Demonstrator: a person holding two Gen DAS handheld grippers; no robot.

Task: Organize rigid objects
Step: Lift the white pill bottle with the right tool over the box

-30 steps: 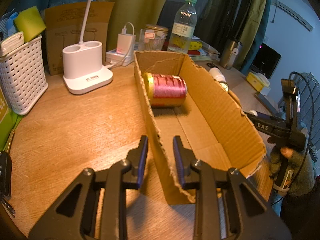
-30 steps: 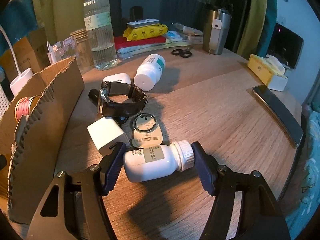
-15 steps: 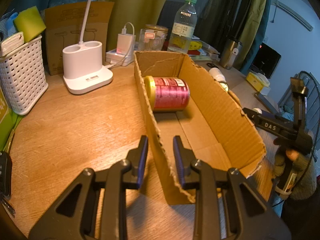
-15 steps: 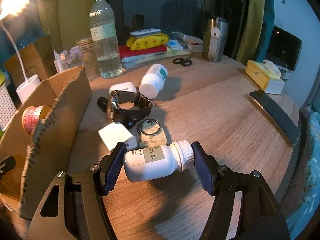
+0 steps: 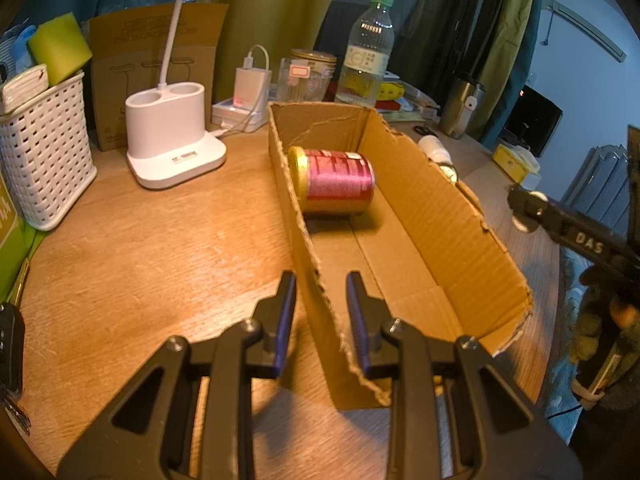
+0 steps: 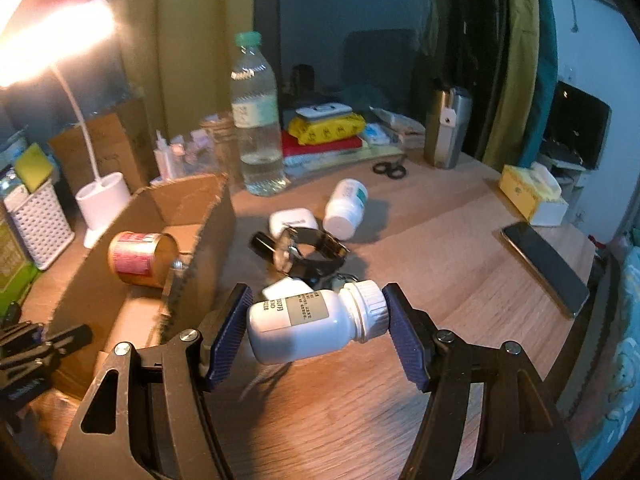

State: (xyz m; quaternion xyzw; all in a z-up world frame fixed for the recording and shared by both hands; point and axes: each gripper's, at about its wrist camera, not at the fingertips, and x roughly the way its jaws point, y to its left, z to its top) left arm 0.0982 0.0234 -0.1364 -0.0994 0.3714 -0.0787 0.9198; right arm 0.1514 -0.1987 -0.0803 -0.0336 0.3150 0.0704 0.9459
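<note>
An open cardboard box [image 5: 452, 240] lies on the wooden table with a pink and gold can [image 5: 334, 186] on its side inside; the can also shows in the right wrist view [image 6: 140, 258]. My left gripper [image 5: 320, 312] straddles the box's near left wall, its jaws close to the cardboard on both sides. My right gripper [image 6: 316, 328] is shut on a white pill bottle [image 6: 308, 326], held sideways above the table, right of the box [image 6: 200, 248]. A second pill bottle [image 6: 346, 208], a wristwatch [image 6: 308, 250] and a white case [image 6: 292, 220] lie beyond it.
A white lamp base [image 5: 172, 140], a white basket [image 5: 40, 156] and a charger [image 5: 248, 88] stand left of the box. A water bottle [image 6: 258, 120], a steel tumbler [image 6: 446, 128], scissors [image 6: 390, 169], a phone [image 6: 546, 268] and a yellow tissue box [image 6: 528, 192] are on the table.
My right gripper has lifted the white pill bottle off the table and risen, so the box interior comes into view. The can has rolled slightly. The left gripper has stayed at the box wall.
</note>
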